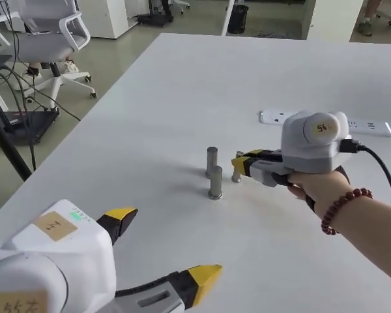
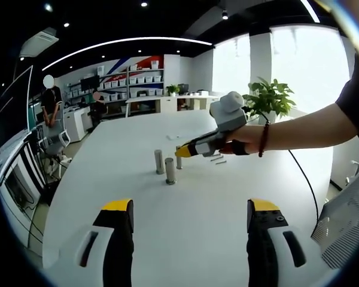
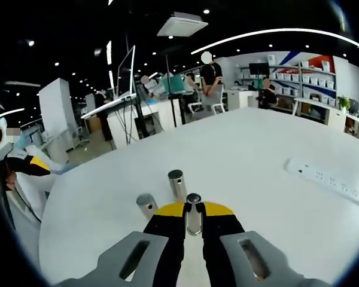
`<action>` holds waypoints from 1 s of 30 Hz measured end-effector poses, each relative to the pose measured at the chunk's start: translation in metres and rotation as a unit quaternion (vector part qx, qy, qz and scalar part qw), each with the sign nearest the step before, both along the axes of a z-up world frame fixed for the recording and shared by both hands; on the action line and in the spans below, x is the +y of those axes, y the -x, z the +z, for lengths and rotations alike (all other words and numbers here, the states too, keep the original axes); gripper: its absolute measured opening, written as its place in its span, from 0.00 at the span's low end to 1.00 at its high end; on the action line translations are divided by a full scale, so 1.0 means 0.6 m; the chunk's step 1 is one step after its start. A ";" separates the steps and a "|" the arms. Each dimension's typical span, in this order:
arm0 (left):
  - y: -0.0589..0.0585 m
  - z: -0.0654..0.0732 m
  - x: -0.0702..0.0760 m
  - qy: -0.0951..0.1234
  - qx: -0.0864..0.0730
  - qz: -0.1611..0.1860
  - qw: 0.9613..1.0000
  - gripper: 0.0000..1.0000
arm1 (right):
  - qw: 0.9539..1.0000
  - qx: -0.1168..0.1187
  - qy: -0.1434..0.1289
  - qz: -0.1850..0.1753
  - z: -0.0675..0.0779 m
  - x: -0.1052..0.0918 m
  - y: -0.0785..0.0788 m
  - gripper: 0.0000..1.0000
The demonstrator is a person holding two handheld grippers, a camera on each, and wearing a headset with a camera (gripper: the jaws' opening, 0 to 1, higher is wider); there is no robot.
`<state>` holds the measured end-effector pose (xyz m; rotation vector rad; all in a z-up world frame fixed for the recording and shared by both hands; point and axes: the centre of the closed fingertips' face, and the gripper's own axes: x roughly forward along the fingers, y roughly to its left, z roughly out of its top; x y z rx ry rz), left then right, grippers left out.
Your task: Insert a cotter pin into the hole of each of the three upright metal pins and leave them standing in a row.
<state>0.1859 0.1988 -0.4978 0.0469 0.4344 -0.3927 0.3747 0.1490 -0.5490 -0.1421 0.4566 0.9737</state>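
Observation:
Three short grey metal pins stand upright close together on the white table (image 1: 182,98). My right gripper (image 1: 240,163) is shut on the rightmost pin (image 1: 236,173), which shows between its yellow-tipped jaws in the right gripper view (image 3: 194,218). The other two pins (image 1: 212,160) (image 1: 216,183) stand free just to its left. My left gripper (image 1: 163,248) hangs open over the near table edge, well short of the pins, with nothing between its fingers (image 2: 116,210). In the left gripper view a few small metal pieces (image 2: 217,159) lie on the table behind the right gripper (image 2: 182,152).
A white power strip (image 1: 274,117) lies at the back right of the table, beyond the right gripper, with a black cable running off the gripper. Office chairs (image 1: 49,39) and cables stand on the floor at left. People stand far off by the shelves (image 2: 48,101).

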 end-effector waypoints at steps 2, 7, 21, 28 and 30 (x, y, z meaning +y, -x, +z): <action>0.001 0.002 -0.001 0.004 -0.001 -0.001 1.000 0.77 | 1.000 -0.004 0.007 0.003 0.001 -0.006 0.009 0.04; 0.003 0.004 -0.003 0.003 -0.001 -0.003 1.000 0.77 | 1.000 -0.003 0.017 0.012 0.000 -0.021 0.036 0.04; 0.005 0.006 -0.026 0.015 -0.006 -0.018 1.000 0.78 | 0.999 -0.009 0.031 0.013 0.002 -0.056 0.098 0.04; 0.012 0.002 -0.031 0.016 -0.005 -0.024 1.000 0.79 | 0.999 -0.007 0.036 0.016 -0.006 -0.060 0.127 0.04; 0.014 0.000 -0.032 0.017 -0.002 -0.027 0.999 0.78 | 0.999 -0.005 0.036 0.015 -0.008 -0.061 0.133 0.04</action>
